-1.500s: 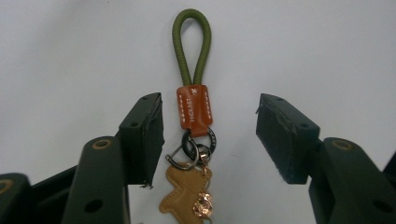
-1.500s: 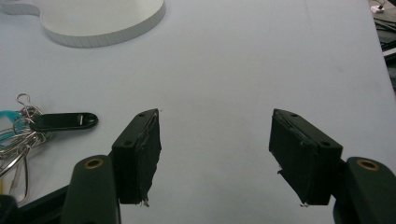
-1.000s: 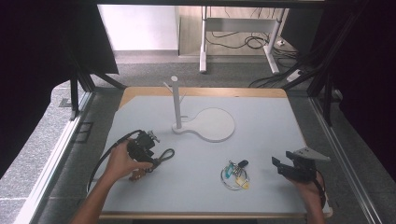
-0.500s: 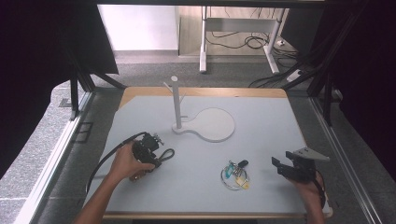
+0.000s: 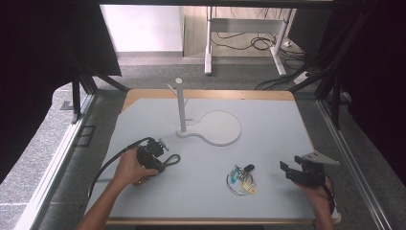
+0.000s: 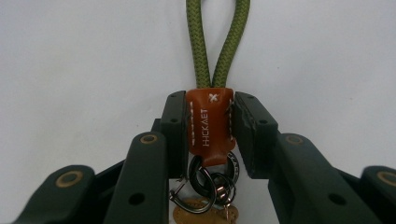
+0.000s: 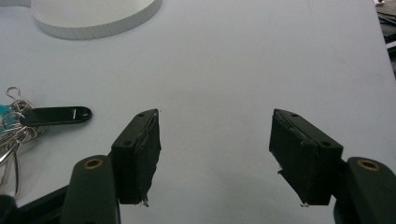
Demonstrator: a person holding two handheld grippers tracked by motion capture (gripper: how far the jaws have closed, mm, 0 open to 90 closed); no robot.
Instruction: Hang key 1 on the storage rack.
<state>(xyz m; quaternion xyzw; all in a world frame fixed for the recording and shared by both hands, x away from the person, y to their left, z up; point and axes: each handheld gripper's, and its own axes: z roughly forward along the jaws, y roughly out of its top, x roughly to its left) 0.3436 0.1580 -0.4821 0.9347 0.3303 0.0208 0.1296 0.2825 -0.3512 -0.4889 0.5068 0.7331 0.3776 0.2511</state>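
Observation:
A keychain with a brown leather tab [image 6: 210, 123], a green cord loop [image 6: 217, 42] and metal rings [image 6: 205, 179] lies on the table mat. My left gripper [image 6: 210, 112] has just been closing and is now shut on the leather tab, one pad pressing on each side. From above, that left gripper [image 5: 154, 152] sits at the mat's left with the cord loop [image 5: 172, 160] beside it. A second bunch of keys and rings [image 5: 242, 179] lies right of centre. My right gripper [image 7: 215, 140] stands open over bare mat, also seen at the right as the right gripper [image 5: 293, 171].
A white stand with an upright post [image 5: 180, 103] and a round flat base [image 5: 218, 128] sits mid-table; its base edge [image 7: 93, 21] shows far off. A black key tag [image 7: 53, 115] lies left of my right jaws. The mat's front edge [image 5: 206, 218] is near both hands.
The left hand has edged slightly to the right on the mat by the cord loop. The right hand and the second key bunch have stayed where they were.

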